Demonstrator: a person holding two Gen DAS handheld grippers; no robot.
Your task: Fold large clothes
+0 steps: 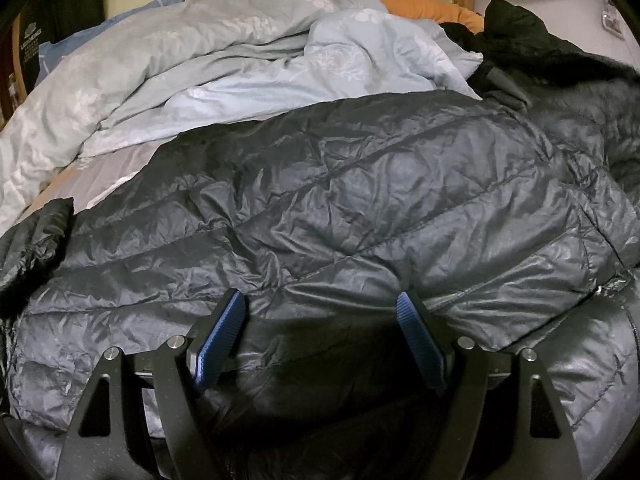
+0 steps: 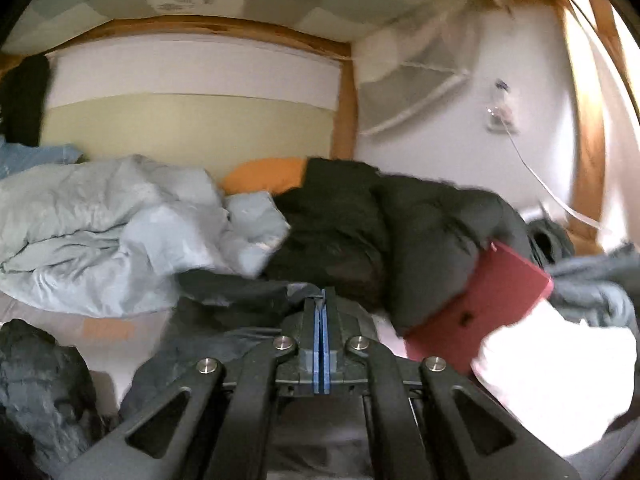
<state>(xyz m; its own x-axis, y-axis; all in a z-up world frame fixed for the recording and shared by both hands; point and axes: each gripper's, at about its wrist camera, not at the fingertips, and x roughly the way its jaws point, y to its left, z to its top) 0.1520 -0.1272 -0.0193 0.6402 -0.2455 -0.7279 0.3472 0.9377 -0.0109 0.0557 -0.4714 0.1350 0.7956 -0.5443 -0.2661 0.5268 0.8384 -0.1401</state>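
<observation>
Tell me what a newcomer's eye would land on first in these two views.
A dark quilted puffer jacket sprawls across the bed in the left wrist view, directly under the open left gripper. Behind it lies a rumpled pale-blue duvet. In the right wrist view, a red tablet case leans against black clothing at right.

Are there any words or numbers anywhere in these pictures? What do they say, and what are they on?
Pale print on the dark hanging garment, top left of the left wrist view: too small and blurred to read.
Mark on the red case, right wrist view: a dark shape, not letters.
Nothing else bears text.
</observation>
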